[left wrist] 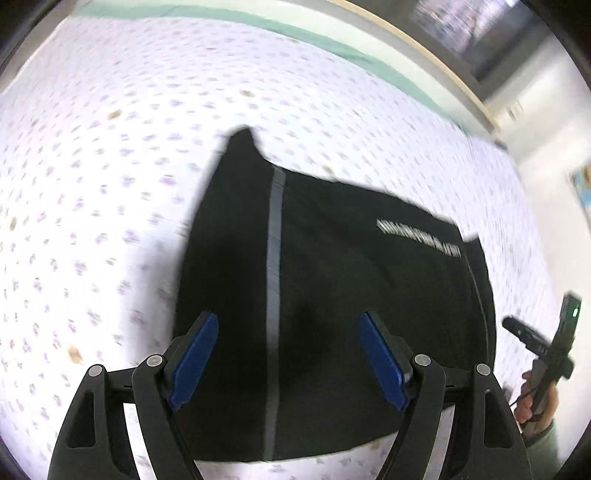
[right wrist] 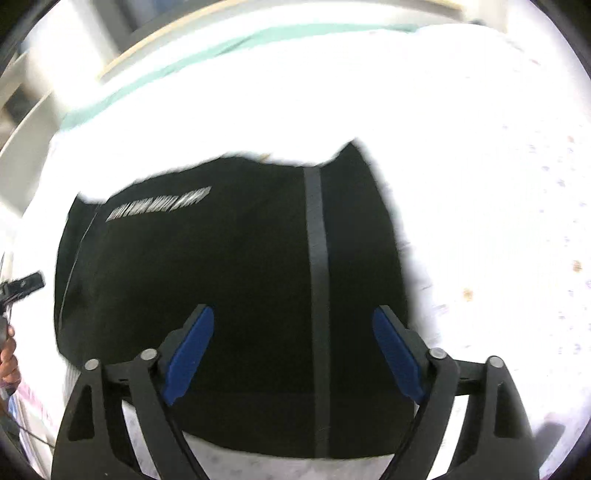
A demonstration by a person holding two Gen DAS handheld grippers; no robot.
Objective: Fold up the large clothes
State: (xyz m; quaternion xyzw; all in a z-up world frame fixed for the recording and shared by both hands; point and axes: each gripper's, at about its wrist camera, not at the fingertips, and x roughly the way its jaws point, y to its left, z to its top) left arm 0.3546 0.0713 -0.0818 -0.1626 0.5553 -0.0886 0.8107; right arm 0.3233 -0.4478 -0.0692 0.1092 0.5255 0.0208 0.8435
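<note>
One black garment (left wrist: 332,295) lies spread on a bed whose sheet (left wrist: 110,184) is white with small purple and tan specks. It is the only piece of clothing in view, and no container shows in either picture. The garment looks folded into a broad, roughly rectangular block; its far edge ends in a small upright point on one side. Two markings are visible on it: a single grey stripe (left wrist: 275,277) running from the far edge to the near edge, and one line of pale lettering (left wrist: 419,238), too blurred to read. A mint-green band (left wrist: 295,29) runs along the far side of the bed, with a pale wooden edge beyond it.

Two tools are present. The left hand-held gripper (left wrist: 288,354) hovers above the near part of the garment with its blue pads (left wrist: 194,360) spread wide, holding nothing. The right hand-held gripper (right wrist: 293,350) also hangs over the near part, its pads (right wrist: 190,354) equally far apart and gripping nothing; the grey stripe passes between them in its own view. In the left wrist view the right device appears at the edge of the picture, gripped by a hand (left wrist: 535,402).
</note>
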